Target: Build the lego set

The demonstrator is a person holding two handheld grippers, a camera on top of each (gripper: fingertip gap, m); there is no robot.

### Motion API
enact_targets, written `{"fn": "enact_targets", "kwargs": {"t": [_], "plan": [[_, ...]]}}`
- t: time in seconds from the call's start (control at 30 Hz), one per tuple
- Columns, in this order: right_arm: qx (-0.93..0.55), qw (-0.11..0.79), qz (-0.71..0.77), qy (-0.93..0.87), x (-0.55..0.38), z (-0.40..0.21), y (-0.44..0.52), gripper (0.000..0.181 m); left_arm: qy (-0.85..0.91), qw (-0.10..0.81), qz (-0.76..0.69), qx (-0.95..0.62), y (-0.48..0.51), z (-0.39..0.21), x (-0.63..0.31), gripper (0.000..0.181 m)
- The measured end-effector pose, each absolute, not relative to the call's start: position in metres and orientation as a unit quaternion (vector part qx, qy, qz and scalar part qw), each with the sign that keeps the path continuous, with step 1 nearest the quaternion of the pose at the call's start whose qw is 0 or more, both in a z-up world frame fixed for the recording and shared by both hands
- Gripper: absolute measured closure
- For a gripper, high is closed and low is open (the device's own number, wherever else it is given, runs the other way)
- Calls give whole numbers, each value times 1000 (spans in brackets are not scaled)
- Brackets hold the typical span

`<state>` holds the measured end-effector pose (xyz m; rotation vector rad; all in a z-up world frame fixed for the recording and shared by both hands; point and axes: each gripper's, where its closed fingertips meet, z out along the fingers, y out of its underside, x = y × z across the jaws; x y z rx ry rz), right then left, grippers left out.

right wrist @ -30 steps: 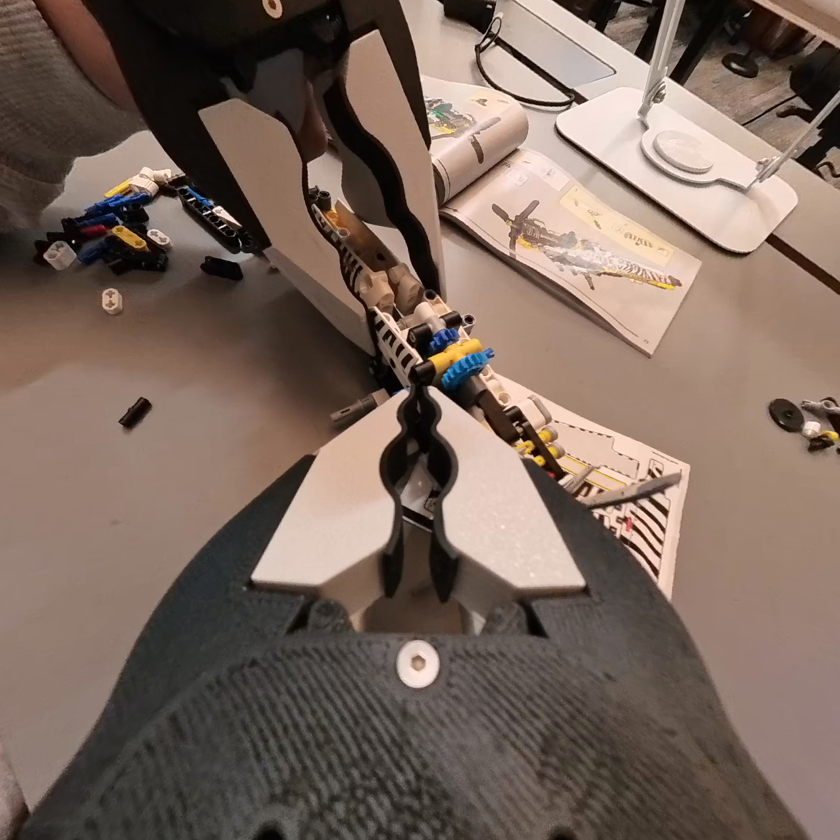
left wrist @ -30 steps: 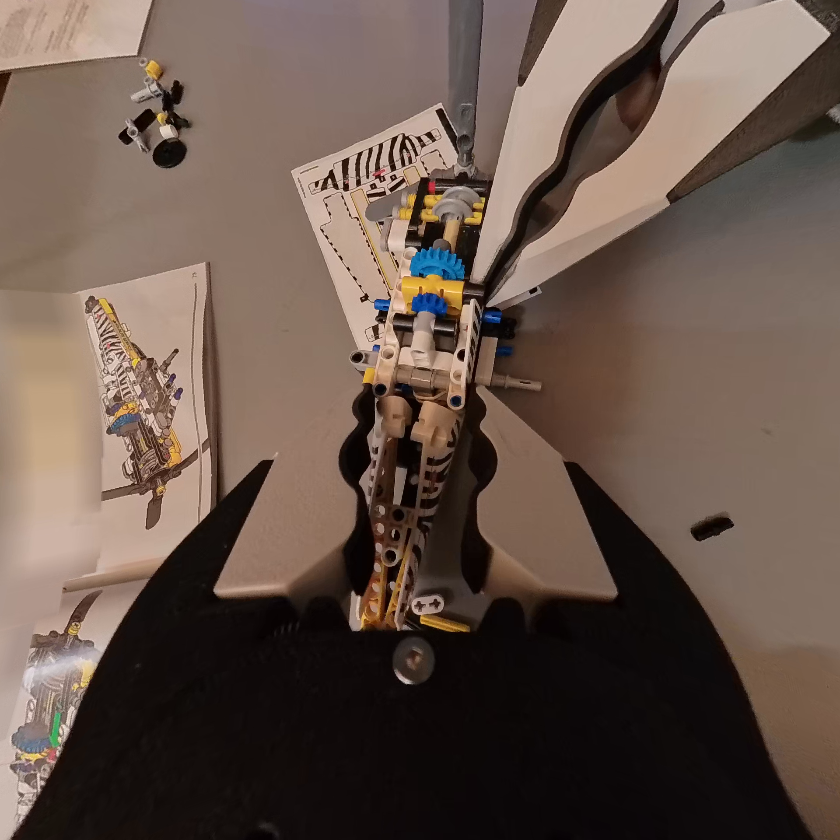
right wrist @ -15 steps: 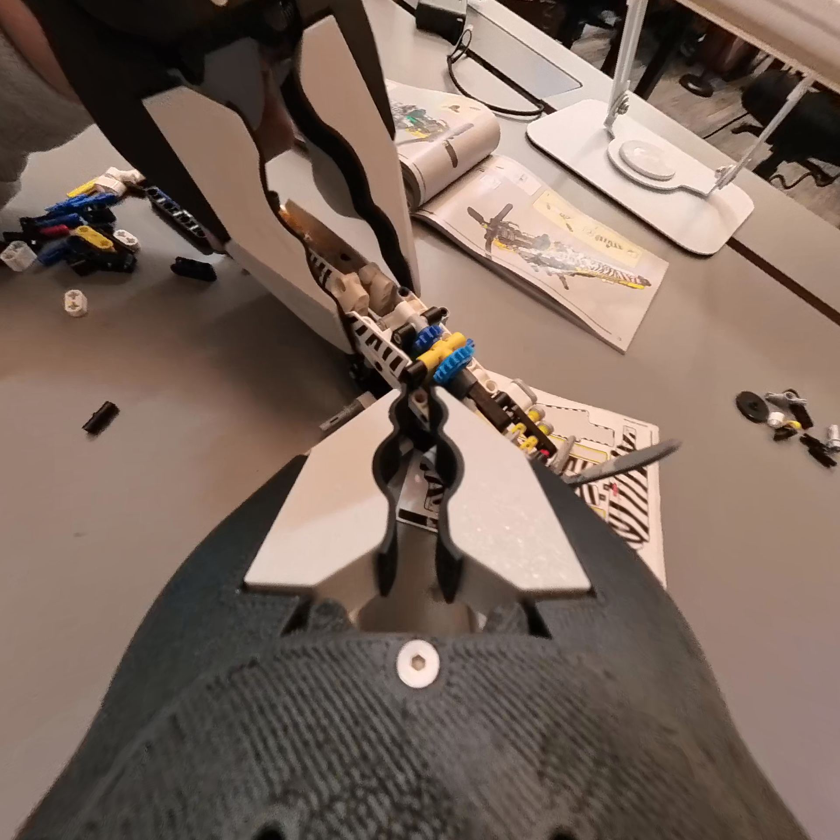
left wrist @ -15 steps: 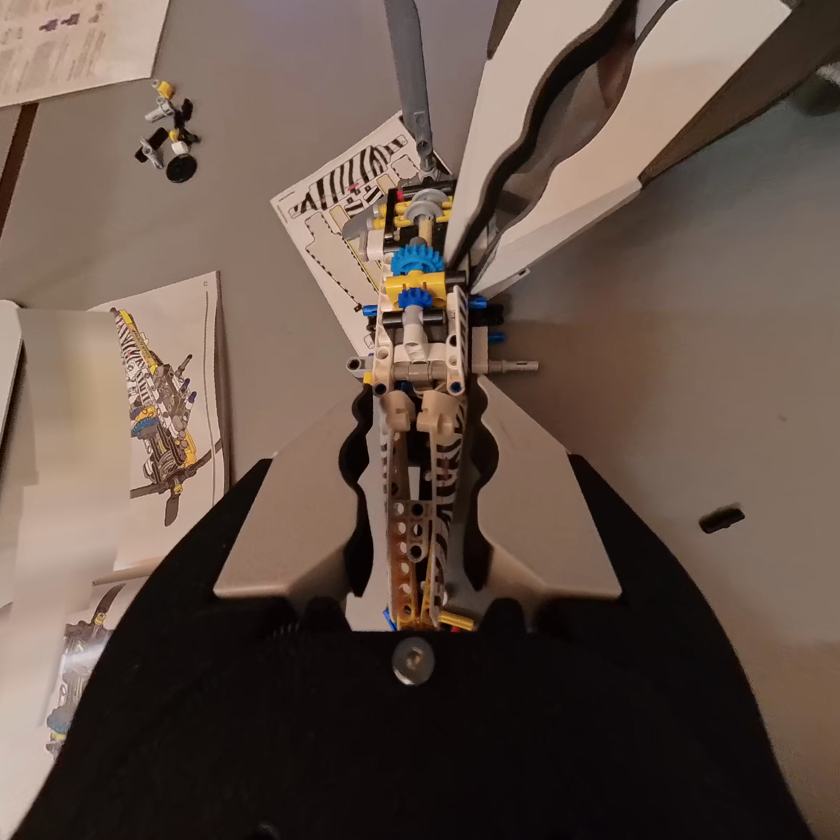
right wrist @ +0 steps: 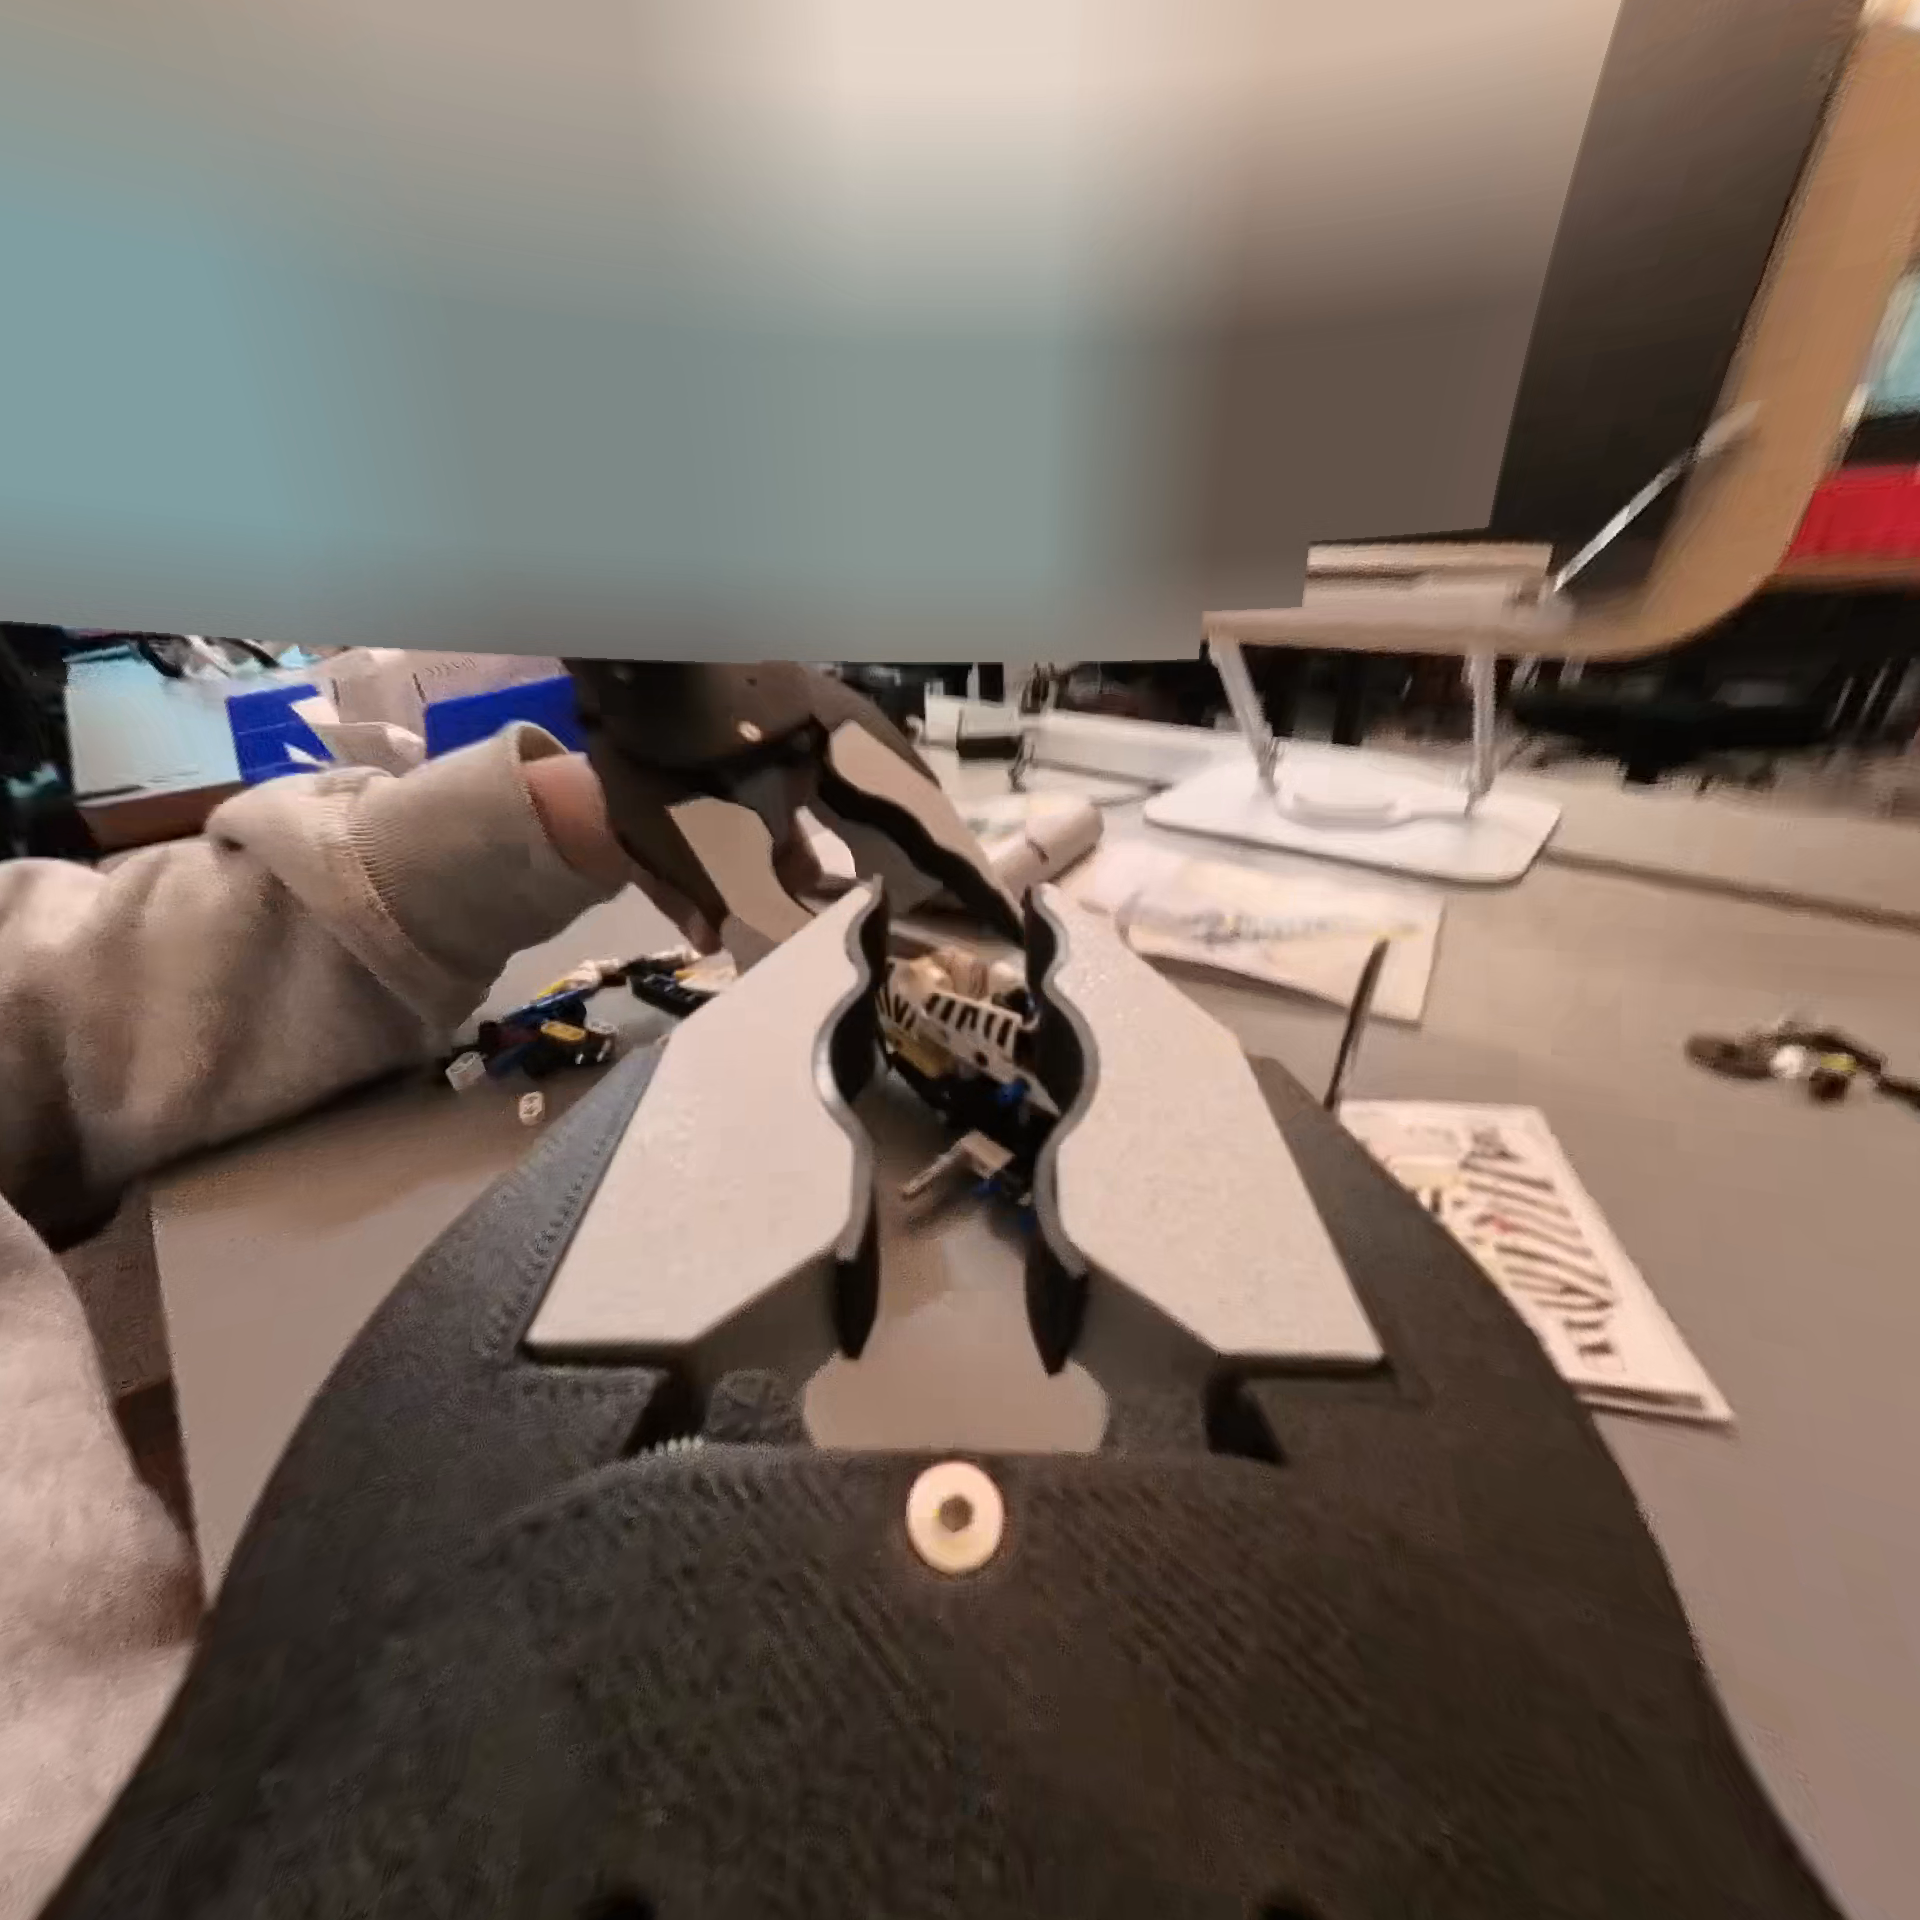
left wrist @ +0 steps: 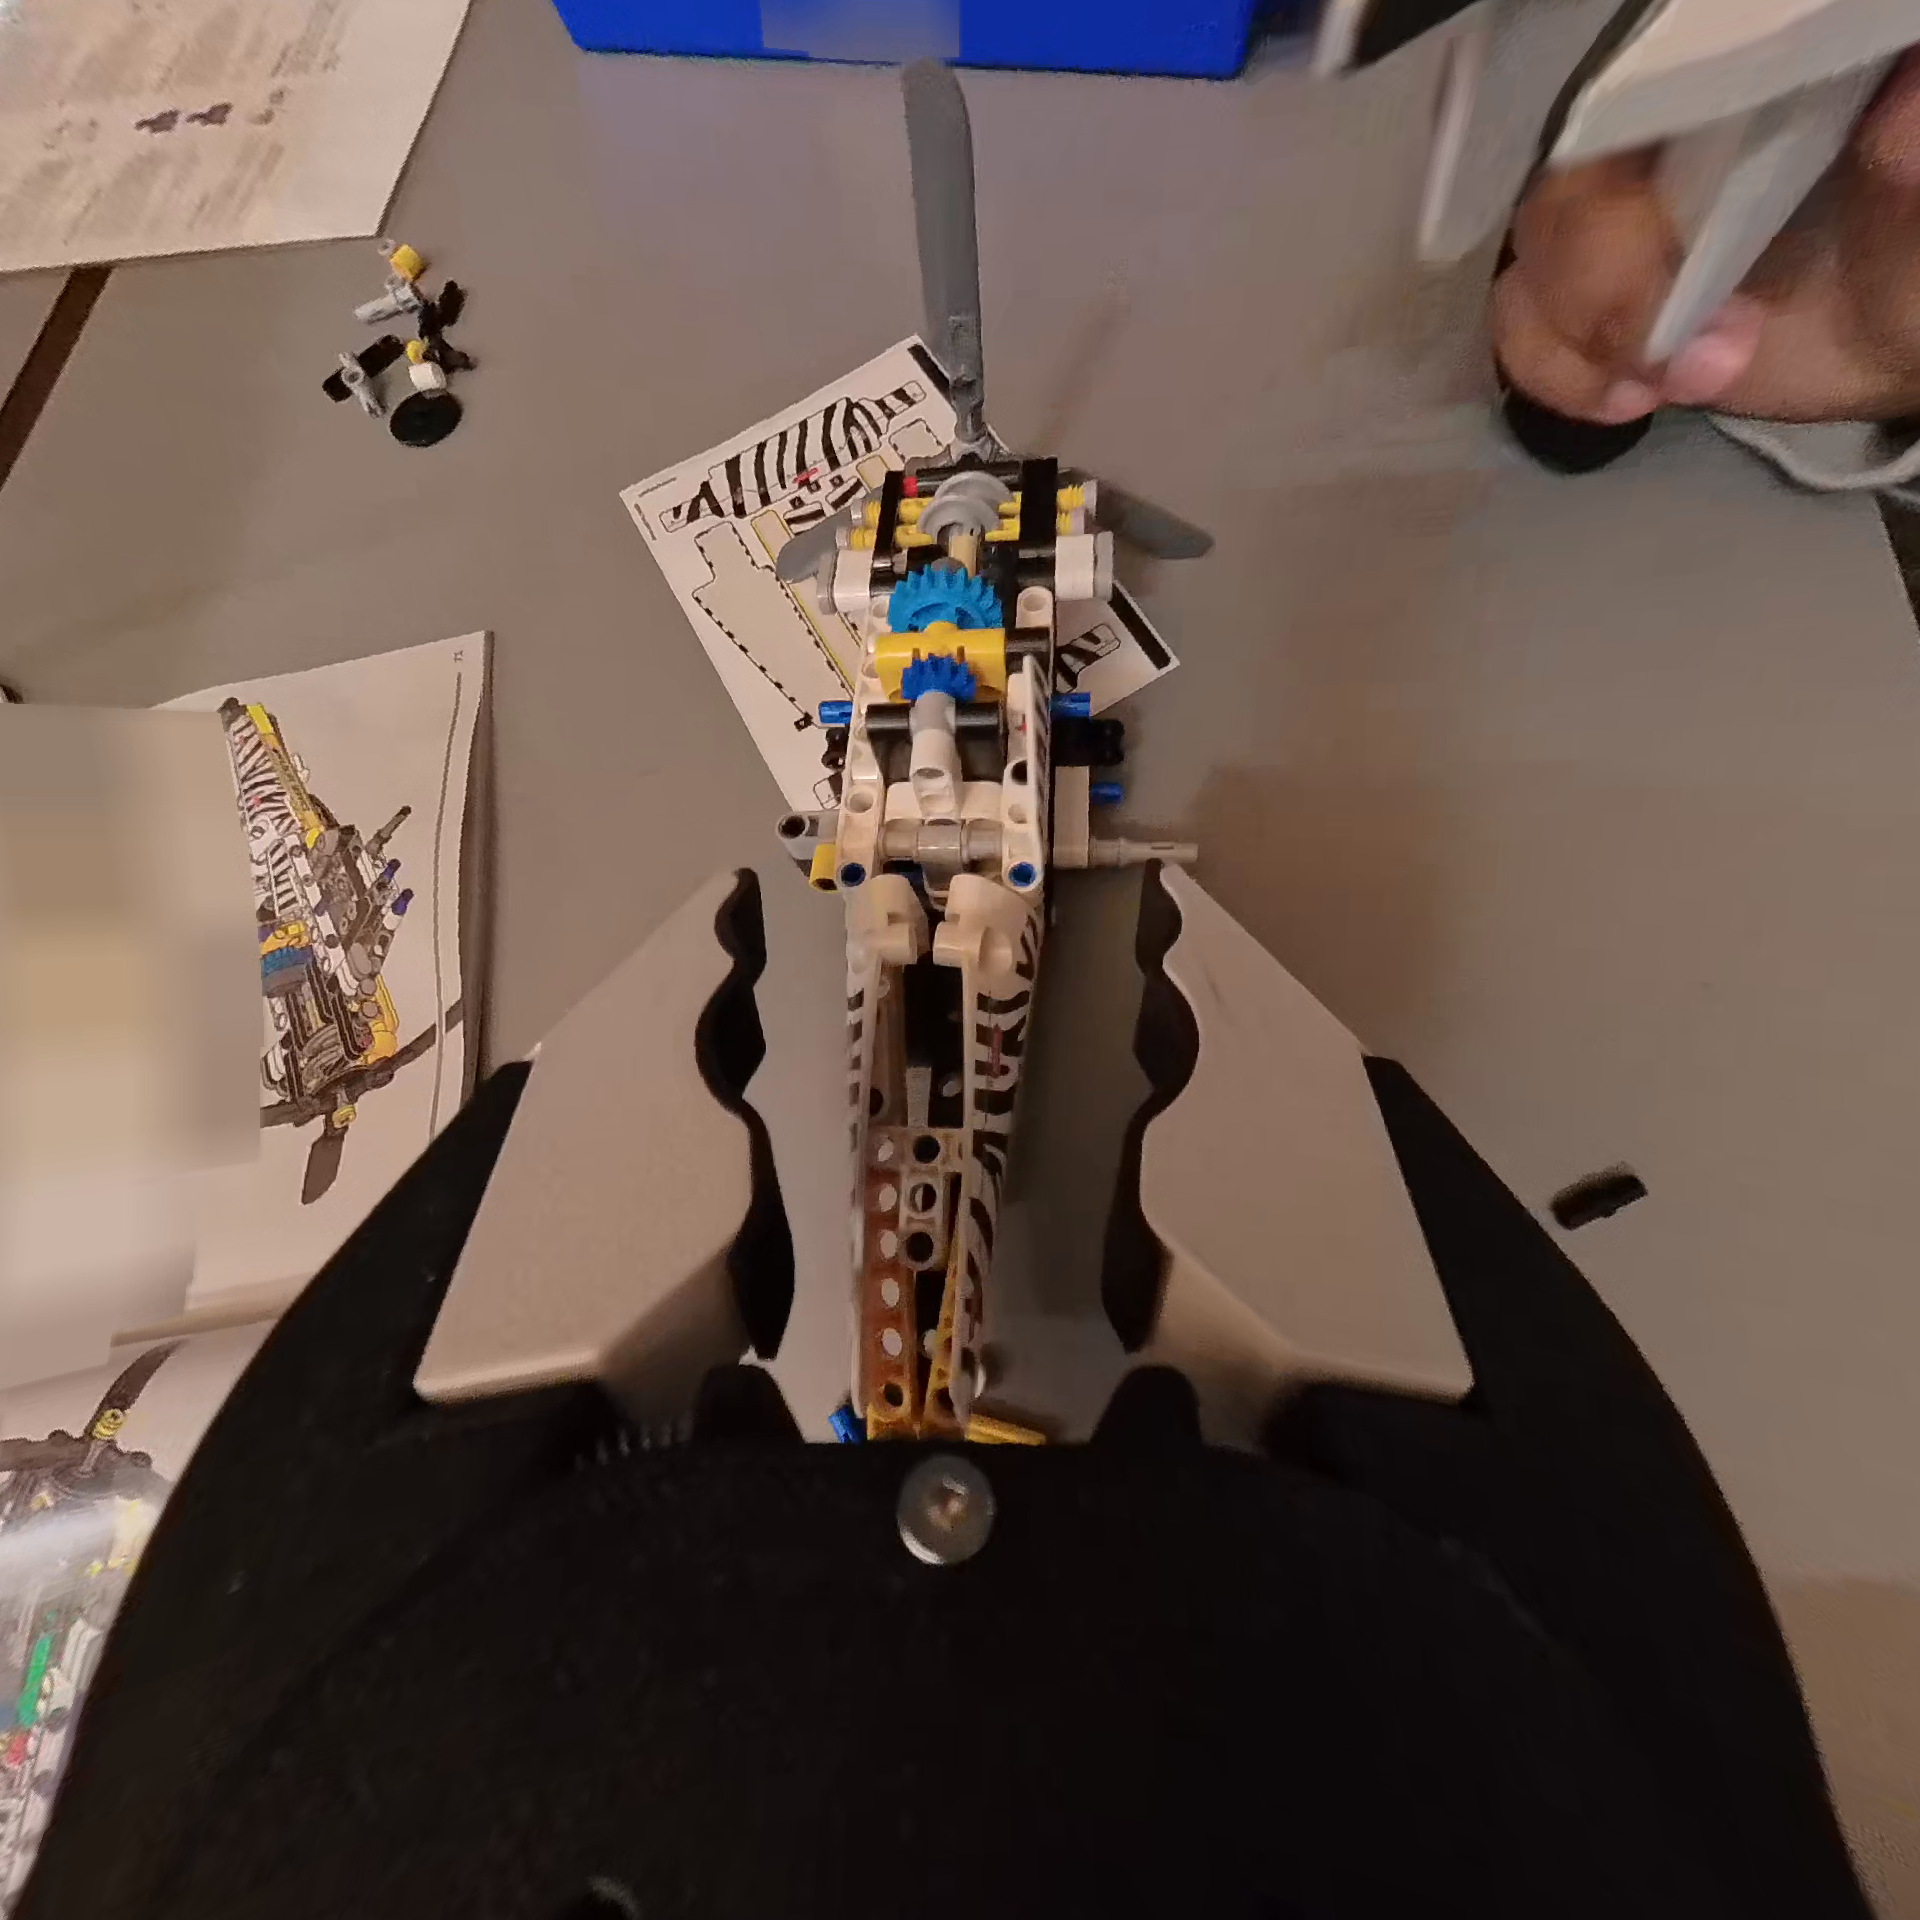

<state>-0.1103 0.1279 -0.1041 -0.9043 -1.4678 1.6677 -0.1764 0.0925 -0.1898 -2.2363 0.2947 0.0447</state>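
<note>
Your left gripper (left wrist: 951, 904) spread wide around the zebra-striped white, yellow and black lego aeroplane model (left wrist: 951, 831) — gripping nothing, model lying on the grey table (left wrist: 1455, 935) over a striped sticker sheet (left wrist: 769, 520), your right gripper (right wrist: 951, 914) partly open — empty, raised beside it.

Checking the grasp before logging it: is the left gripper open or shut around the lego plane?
Open. The left gripper has both fingers standing clear of the lego plane, grey table visible between.

Grey table (left wrist: 1558, 727); white lamp base (right wrist: 1351, 821), dim room
</note>
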Motion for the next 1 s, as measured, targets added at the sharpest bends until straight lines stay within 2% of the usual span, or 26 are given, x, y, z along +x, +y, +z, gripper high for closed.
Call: {"fn": "enact_targets", "kwargs": {"t": [0.07,0.17,0.27,0.5,1.0], "plan": [[-338,393,630,-578,-105,-105,129,175,116,434,21,-893,94,-190,-178,109],[-348,378,613,-601,-108,-115,127,165,117,439,27,-890,96,-190,-179,110],[-340,387,611,-600,-106,-114,125,165,120,434,31,-892,96,-192,-180,113],[-336,393,617,-593,-104,-112,127,168,117,437,8,-892,94,-192,-177,133],[-357,382,650,-552,-104,-104,142,169,101,444,-20,-890,91,-188,-177,140]]}}
